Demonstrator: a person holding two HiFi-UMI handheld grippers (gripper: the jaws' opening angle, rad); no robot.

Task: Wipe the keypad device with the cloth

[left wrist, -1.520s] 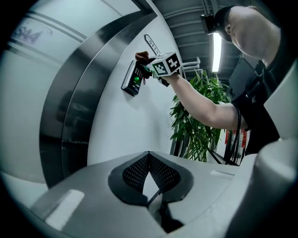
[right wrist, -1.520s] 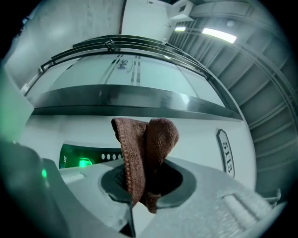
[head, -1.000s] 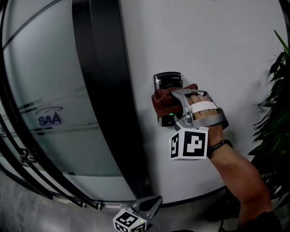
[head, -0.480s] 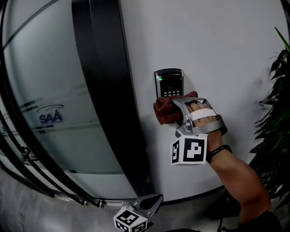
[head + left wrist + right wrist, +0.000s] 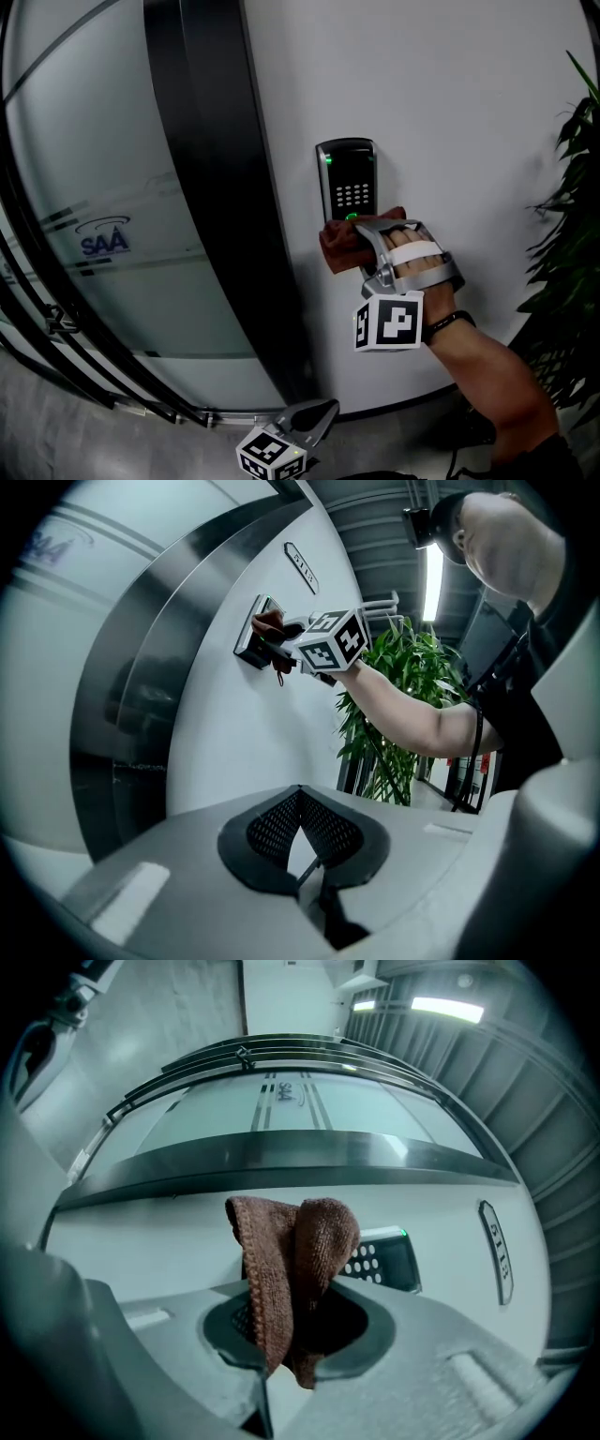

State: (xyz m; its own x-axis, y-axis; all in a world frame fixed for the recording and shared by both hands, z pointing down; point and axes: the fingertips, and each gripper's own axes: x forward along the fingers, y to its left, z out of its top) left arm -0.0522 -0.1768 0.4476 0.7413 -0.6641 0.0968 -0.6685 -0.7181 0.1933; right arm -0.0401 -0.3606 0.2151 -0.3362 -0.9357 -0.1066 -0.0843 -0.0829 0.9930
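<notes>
A black keypad device [image 5: 348, 178] with a green light is fixed to the white wall; its lower end is covered by the brown cloth [image 5: 342, 246]. My right gripper [image 5: 361, 246] is shut on the cloth and presses it against the wall just below the keys. In the right gripper view the cloth [image 5: 295, 1265] bunches up between the jaws, with the keypad device [image 5: 384, 1258] behind it. My left gripper [image 5: 314, 420] hangs low at the bottom edge, away from the wall, its jaws together and holding nothing. From the left gripper view the keypad device [image 5: 253, 635] shows far off.
A dark vertical door frame [image 5: 220, 197] and a curved frosted glass panel [image 5: 94, 216] stand left of the keypad. A leafy green plant [image 5: 567, 225] stands to the right, close to the person's forearm [image 5: 487, 375].
My right gripper has slid the cloth down the keypad device, uncovering its screen and keys. The left gripper has stayed put.
</notes>
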